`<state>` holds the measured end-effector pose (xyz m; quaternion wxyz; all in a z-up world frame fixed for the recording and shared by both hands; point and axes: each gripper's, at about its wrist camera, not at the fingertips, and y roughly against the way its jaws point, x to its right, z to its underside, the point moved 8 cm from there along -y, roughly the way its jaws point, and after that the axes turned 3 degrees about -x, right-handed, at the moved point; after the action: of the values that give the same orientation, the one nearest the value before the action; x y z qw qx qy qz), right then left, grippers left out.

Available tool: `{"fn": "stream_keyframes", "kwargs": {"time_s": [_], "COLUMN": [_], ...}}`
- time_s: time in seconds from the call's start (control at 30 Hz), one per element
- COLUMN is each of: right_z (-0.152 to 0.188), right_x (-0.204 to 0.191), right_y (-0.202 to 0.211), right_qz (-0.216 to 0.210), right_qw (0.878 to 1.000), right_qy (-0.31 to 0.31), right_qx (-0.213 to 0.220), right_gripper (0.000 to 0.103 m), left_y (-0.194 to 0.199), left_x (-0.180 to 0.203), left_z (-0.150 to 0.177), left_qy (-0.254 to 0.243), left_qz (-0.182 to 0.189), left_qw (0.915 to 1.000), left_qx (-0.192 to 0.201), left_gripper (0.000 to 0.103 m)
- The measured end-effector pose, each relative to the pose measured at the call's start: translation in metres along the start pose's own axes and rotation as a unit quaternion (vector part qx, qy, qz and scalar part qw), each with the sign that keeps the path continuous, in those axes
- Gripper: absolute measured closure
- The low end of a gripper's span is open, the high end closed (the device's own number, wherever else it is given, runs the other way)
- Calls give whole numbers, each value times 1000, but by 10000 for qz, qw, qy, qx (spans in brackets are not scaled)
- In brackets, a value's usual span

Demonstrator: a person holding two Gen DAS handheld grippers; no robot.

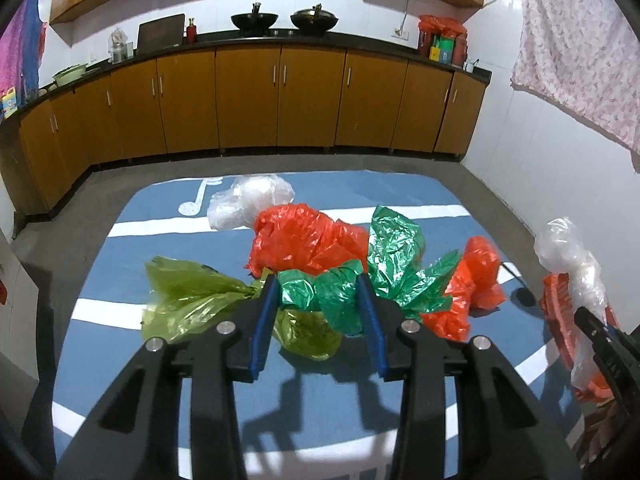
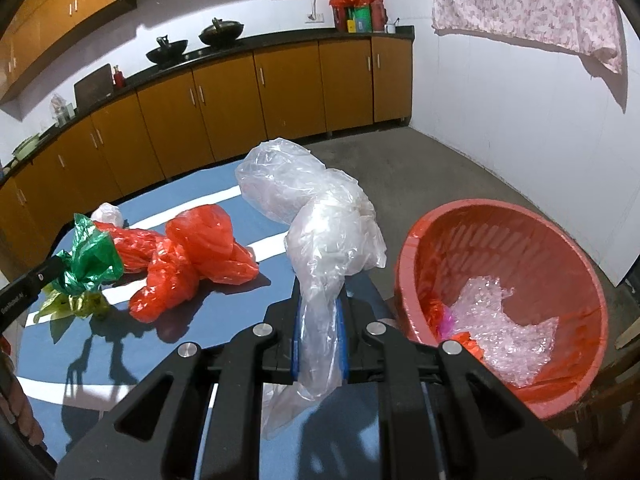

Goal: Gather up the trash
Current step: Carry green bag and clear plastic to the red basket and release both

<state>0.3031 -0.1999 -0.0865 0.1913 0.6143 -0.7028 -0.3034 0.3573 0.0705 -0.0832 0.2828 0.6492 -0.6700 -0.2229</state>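
In the left wrist view my left gripper (image 1: 316,284) is open, its blue pads either side of a crumpled green plastic bag (image 1: 384,272); whether they touch it I cannot tell. An olive bag (image 1: 188,296), two orange bags (image 1: 308,240) (image 1: 472,284) and a clear bag (image 1: 248,200) lie on the blue table (image 1: 120,320). In the right wrist view my right gripper (image 2: 320,320) is shut on a clear plastic bag (image 2: 320,216), held above the table beside a red basket (image 2: 560,240) that holds bubble wrap (image 2: 504,328). The green bag (image 2: 90,256) and an orange bag (image 2: 192,256) lie at left.
Brown kitchen cabinets (image 1: 248,100) with a dark counter and two woks (image 1: 256,20) run along the back wall. A patterned cloth (image 1: 580,52) hangs at the right. Grey floor surrounds the table.
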Motion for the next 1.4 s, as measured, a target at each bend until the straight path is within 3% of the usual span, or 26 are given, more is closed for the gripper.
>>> {"fn": "stream_keyframes", "kwargs": {"time_s": [0.47, 0.97, 1.4], "right_z": [3, 11, 3], "right_x": [42, 131, 196], "right_y": [47, 70, 73], "right_qz": [214, 824, 1024], "right_qw": [9991, 9934, 9862], "right_qy": [-176, -644, -1178], "right_qx": [334, 474, 550], "right_gripper": [89, 89, 89], "left_y": [53, 66, 43], "left_x": [52, 181, 293], "left_z": [-2, 18, 39], "left_qy": [-161, -693, -1155], "left_qz": [490, 1426, 2048], "left_qw": [9982, 9871, 9719], "left_qx": [314, 213, -62], "left_gripper": [63, 63, 63]}}
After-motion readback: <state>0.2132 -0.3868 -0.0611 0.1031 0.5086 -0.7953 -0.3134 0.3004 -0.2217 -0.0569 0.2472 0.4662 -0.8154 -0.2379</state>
